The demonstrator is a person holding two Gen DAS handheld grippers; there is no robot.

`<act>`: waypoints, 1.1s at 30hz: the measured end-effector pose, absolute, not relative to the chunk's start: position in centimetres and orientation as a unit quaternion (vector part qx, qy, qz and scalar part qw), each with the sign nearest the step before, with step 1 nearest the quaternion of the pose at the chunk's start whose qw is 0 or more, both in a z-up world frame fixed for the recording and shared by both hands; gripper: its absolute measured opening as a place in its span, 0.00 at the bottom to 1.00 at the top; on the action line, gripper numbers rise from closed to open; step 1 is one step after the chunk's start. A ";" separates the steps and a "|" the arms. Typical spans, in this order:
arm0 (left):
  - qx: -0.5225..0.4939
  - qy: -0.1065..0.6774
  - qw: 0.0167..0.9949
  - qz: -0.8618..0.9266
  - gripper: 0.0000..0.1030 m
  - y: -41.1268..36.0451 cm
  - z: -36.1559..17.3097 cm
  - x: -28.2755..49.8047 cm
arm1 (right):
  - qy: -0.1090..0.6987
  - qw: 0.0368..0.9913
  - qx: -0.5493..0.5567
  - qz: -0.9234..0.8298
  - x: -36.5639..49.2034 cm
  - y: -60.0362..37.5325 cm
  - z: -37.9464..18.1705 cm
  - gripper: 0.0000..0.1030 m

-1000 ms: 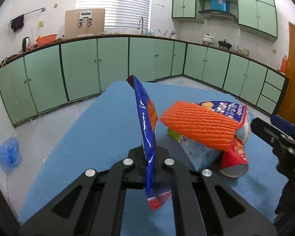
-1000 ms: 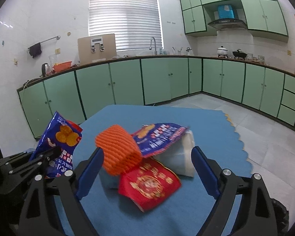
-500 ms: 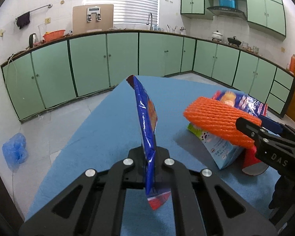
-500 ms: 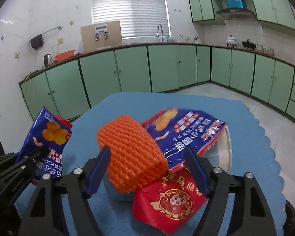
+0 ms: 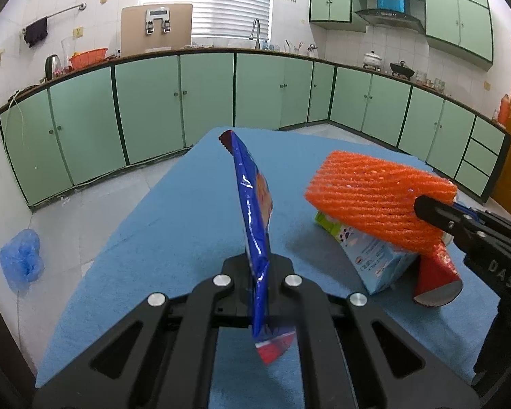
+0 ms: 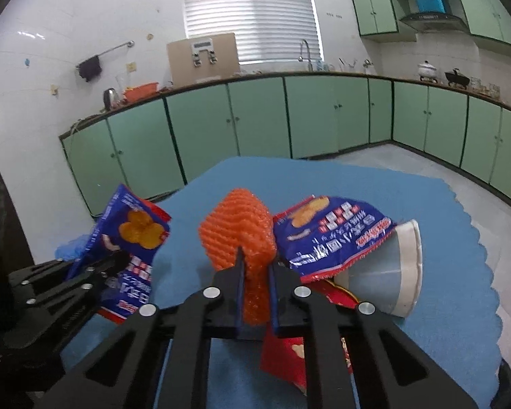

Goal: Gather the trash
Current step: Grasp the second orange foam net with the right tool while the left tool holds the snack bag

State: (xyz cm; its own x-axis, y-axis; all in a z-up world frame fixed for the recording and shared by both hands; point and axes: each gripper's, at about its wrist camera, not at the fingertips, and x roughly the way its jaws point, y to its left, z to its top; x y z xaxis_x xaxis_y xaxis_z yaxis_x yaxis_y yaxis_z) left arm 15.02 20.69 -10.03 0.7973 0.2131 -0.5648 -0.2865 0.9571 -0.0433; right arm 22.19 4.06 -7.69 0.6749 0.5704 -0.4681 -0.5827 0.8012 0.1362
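My left gripper (image 5: 259, 267) is shut on a blue snack bag (image 5: 252, 197), which stands edge-on above the blue tablecloth (image 5: 187, 221). The same bag (image 6: 136, 235) shows at the left of the right wrist view. My right gripper (image 6: 255, 266) is closing its jaws on an orange foam net (image 6: 236, 225), and the pads squeeze its near end. In the left wrist view the net (image 5: 374, 197) sits lifted over the trash pile, with the right gripper (image 5: 460, 225) at its right end.
Under the net lie a second blue snack bag (image 6: 334, 231), a paper cup (image 6: 391, 272) on its side, a red packet (image 6: 289, 358) and a light blue carton (image 5: 374, 255). A blue plastic bag (image 5: 20, 259) lies on the floor at left. Green cabinets (image 5: 204, 102) line the walls.
The right gripper's jaws went from wide open around the pile to pinching the orange foam net. The net now sits higher. The left gripper still holds its bag.
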 end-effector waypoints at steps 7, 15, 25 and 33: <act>-0.060 0.264 0.955 0.117 0.02 19.6 -8.0 14.4 | 0.214 0.925 0.007 0.313 20.5 1.1 -4.4 0.11; -0.049 0.244 0.967 0.061 0.02 14.9 -6.0 14.7 | 0.194 0.946 0.010 0.261 18.5 -4.4 -2.5 0.11; -0.035 0.237 0.970 -0.037 0.02 6.6 -5.4 15.6 | 0.189 0.966 0.018 0.178 16.3 -12.3 -2.0 0.11; -0.014 0.245 0.961 -0.129 0.02 -1.3 -6.2 15.7 | 0.199 0.975 0.029 0.098 13.7 -19.2 -3.2 0.11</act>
State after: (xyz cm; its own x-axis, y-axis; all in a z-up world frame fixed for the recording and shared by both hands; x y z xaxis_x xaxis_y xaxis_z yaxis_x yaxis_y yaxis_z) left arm 15.70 -1.29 -6.25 0.8470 -0.2553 -0.4663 0.2413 0.9662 -0.0907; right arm 13.74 -19.23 -3.24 0.9019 0.2021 -0.3818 -0.1793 0.9792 0.0947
